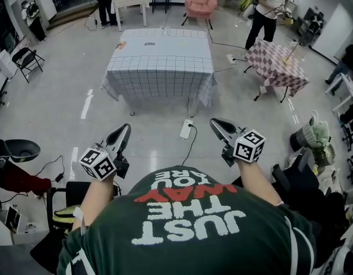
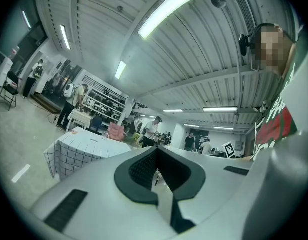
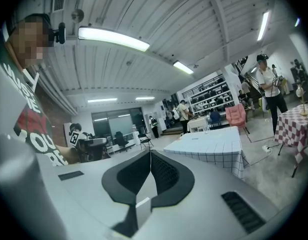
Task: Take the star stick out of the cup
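The table with a white checked cloth point(image 1: 162, 53) stands a few steps ahead of me across bare floor. A small clear cup point(image 3: 206, 129) shows on its far end in the right gripper view, and the cup point(image 2: 104, 134) is also visible in the left gripper view. It is too small to make out a star stick in it. My left gripper point(image 1: 126, 128) and right gripper point(image 1: 214, 122) are held up near my chest, both pointing at the table. Each has its jaws pressed together with nothing between them.
A white power strip point(image 1: 186, 129) with a cable lies on the floor between me and the table. A red checked table point(image 1: 278, 65) and a person point(image 1: 267, 7) are at the right. A pink armchair point(image 1: 200, 2) stands behind, and a black chair point(image 1: 27, 62) at the left.
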The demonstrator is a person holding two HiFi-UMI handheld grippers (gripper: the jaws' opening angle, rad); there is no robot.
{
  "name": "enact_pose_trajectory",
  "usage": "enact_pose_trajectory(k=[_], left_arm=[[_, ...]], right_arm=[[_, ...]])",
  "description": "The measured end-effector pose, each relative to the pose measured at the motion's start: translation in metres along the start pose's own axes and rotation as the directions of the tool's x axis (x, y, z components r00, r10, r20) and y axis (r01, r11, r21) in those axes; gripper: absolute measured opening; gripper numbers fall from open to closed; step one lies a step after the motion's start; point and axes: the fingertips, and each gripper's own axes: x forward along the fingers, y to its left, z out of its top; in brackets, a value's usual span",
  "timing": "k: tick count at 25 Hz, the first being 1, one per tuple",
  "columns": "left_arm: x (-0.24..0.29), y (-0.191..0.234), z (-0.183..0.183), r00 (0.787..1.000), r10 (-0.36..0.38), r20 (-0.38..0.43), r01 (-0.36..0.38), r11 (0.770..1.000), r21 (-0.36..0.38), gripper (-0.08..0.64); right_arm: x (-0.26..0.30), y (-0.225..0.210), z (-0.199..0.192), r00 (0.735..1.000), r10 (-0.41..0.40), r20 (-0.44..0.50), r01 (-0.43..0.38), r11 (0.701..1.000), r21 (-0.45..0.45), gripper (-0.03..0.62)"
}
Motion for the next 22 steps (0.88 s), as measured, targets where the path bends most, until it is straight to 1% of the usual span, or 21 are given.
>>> enact_pose_trajectory(k=[4,12,17,22], left_arm=[[0.023,-0.029,-0.012,1.000,0.011,0.000,-0.011,1.000,0.004,0.009],[0.049,-0.061,-0.032,1.000,0.018,-0.016,-0.018,1.000,0.003,0.009],[0.057,-0.058,-0.034,0.999,0.025,-0.021,-0.025,1.000,0.005,0.009],[0.066,-0.029,-0.031,1.000,0.024,-0.017,-0.024,1.000,-0.008,0.009]], right_arm=[[-0.024,-0.022,0.000,1.000,0.016,-0.002,-0.016,1.000,-0.005,0.034],[-0.045,-0.045,-0.004,0.998,0.055,-0.007,-0.055,0.998,-0.001,0.034],[-0.042,-0.058,-0.005,0.998,0.057,-0.006,-0.057,0.998,0.008,0.034],[-0.017,-0.069,-0.003,0.999,0.046,-0.015,-0.046,0.999,0.012,0.034]])
